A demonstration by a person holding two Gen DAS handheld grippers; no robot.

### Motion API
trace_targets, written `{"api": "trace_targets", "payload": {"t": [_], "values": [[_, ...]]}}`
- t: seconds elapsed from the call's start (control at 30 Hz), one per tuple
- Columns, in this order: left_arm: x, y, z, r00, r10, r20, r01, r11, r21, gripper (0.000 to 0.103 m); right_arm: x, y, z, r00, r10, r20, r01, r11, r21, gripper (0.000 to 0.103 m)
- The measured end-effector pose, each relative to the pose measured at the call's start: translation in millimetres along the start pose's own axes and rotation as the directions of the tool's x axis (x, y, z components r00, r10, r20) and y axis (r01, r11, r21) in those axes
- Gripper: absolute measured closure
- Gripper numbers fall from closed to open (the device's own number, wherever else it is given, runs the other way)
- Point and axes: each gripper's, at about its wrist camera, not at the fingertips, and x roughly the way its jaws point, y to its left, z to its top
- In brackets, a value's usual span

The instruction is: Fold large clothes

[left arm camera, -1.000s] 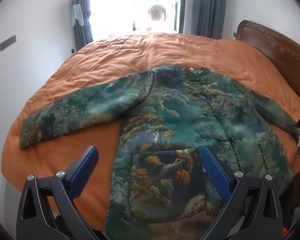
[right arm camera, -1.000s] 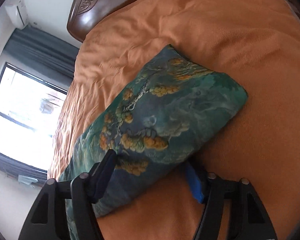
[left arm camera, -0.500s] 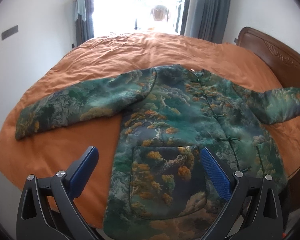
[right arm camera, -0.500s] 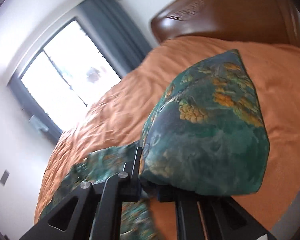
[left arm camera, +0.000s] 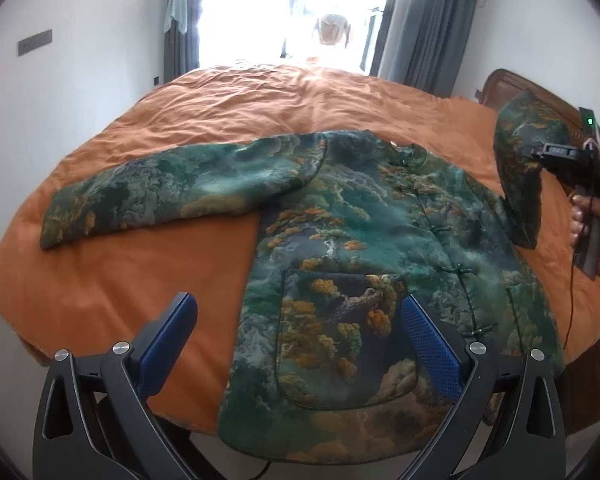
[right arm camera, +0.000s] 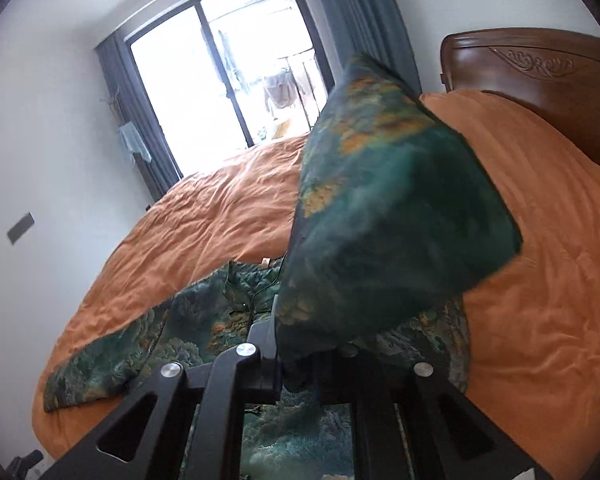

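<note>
A quilted green-and-gold jacket [left arm camera: 360, 248] lies front-up across a rumpled orange bedspread [left arm camera: 228, 112], the left gripper [left arm camera: 296, 344] hovering wide open and empty above its hem.
From the right wrist, the right gripper [right arm camera: 300, 356] is clamped tight on the padded sleeve [right arm camera: 388, 220], lifted clear of the bed.

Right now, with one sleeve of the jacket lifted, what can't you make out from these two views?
- Right hand-held gripper pads: right wrist view, buried under the green-and-orange printed padded jacket sleeve, which is motion-blurred.
- Jacket hem: left wrist view, droops over the edge of the orange quilted bedspread behind the open left hand-held gripper.
- Far sleeve's cuff opening: left wrist view, too small.
</note>
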Motion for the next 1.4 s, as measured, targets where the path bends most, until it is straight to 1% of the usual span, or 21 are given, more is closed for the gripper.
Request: {"api": "trace_targets", "payload": {"t": [0.1,0.23,0.37,0.4,0.47,0.57,0.63,0.7,0.73,0.8,0.9,0.93,1.03,1.07,1.13,1.17,1.23,1.27,1.3,1.37,1.4], "values": [[1.3,7.2,-1.7,1.0,0.009,-0.012,-0.009,1.0,-0.02,0.001,47.2,14.3,-19.8,0.997,-0.014,-0.073,0.01,0.998,-0.061,0.093],[5.5,10.2,-0.3,0.999,0.022,-0.026,-0.023,0.999,-0.026,0.001,108.0,18.3,-56.5,0.982,-0.022,-0.187,0.0,0.993,-0.12,0.093],[13.8,5.7,3.8,0.999,0.02,-0.038,-0.021,1.0,-0.018,0.001,141.1,19.4,-82.8,0.965,-0.021,-0.263,-0.016,0.99,-0.138,0.091],[17.2,3.1,5.0,0.999,0.016,-0.044,-0.016,1.0,-0.016,0.001,145.1,18.6,-87.9,0.963,-0.016,-0.27,-0.022,0.99,-0.139,0.089],[23.0,-2.7,7.3,0.998,0.005,-0.058,-0.006,1.0,-0.009,0.001,153.4,21.8,-91.1,0.961,-0.012,-0.275,-0.029,0.989,-0.144,0.087],[30.8,-17.2,11.4,0.997,-0.017,-0.079,0.018,1.0,0.019,0.001,163.4,24.5,-95.8,0.954,0.008,-0.3,-0.054,0.988,-0.144,0.076],[35.5,-28.4,14.3,0.995,-0.029,-0.093,0.033,0.998,0.048,0.001,166.3,22.3,-96.8,0.941,0.046,-0.336,-0.095,0.987,-0.132,0.053],[40.3,-38.8,18.8,0.993,-0.044,-0.105,0.052,0.996,0.072,0.001,168.6,21.9,-99.5,0.927,0.093,-0.363,-0.146,0.982,-0.12,0.043],[43.4,-44.2,21.3,0.992,-0.055,-0.113,0.064,0.995,0.081,0.001,169.4,22.2,-100.8,0.923,0.11,-0.369,-0.164,0.979,-0.119,0.041],[50.0,-55.8,27.5,0.987,-0.086,-0.136,0.099,0.991,0.095,0.001,168.7,22.6,-103.3,0.921,0.129,-0.367,-0.184,0.976,-0.119,0.04],[63.5,-79.6,39.7,0.97,-0.153,-0.187,0.176,0.978,0.113,0.001,161.9,19.8,-104.7,0.916,0.169,-0.365,-0.219,0.971,-0.1,0.039],[66.7,-87.1,44.2,0.963,-0.181,-0.197,0.206,0.972,0.114,0.001,157.5,17.1,-106.1,0.914,0.178,-0.364,-0.228,0.969,-0.098,0.036],[81.0,-112.1,64.9,0.937,-0.272,-0.218,0.299,0.949,0.102,0.001,149.0,18.1,-112.9,0.906,0.2,-0.373,-0.26,0.958,-0.118,0.035],[87.1,-120.0,73.8,0.924,-0.308,-0.226,0.335,0.938,0.09,0.001,144.7,18.2,-114.9,0.902,0.206,-0.379,-0.27,0.955,-0.124,0.035],[106.3,-135.9,95.6,0.892,-0.38,-0.244,0.405,0.912,0.061,0.001,130.8,13.5,-118.2,0.9,0.218,-0.379,-0.283,0.951,-0.126,0.035],[116.8,-141.3,104.6,0.883,-0.398,-0.25,0.42,0.906,0.044,0.001,125.2,10.4,-119.0,0.902,0.219,-0.372,-0.282,0.952,-0.122,0.035],[149.6,-154.4,123.3,0.851,-0.44,-0.287,0.46,0.888,0.005,0.001,107.9,-1.3,-119.9,0.908,0.218,-0.356,-0.27,0.957,-0.103,0.035],[166.2,-160.7,129.7,0.847,-0.435,-0.305,0.456,0.89,-0.005,0.001,97.3,-9.3,-119.3,0.912,0.219,-0.348,-0.265,0.96,-0.089,0.035],[187.3,-167.8,135.8,0.849,-0.416,-0.326,0.438,0.899,-0.007,0.002,88.2,-16.5,-118.2,0.914,0.218,-0.341,-0.259,0.963,-0.078,0.035],[220.4,-178.9,142.7,0.866,-0.358,-0.349,0.384,0.923,0.008,0.002,65.7,-33.1,-115.1,0.921,0.21,-0.329,-0.244,0.968,-0.065,0.035],[237.6,-183.5,143.7,0.87,-0.332,-0.364,0.362,0.932,0.015,0.003,53.2,-41.7,-111.8,0.925,0.201,-0.323,-0.234,0.97,-0.069,0.035]]}}
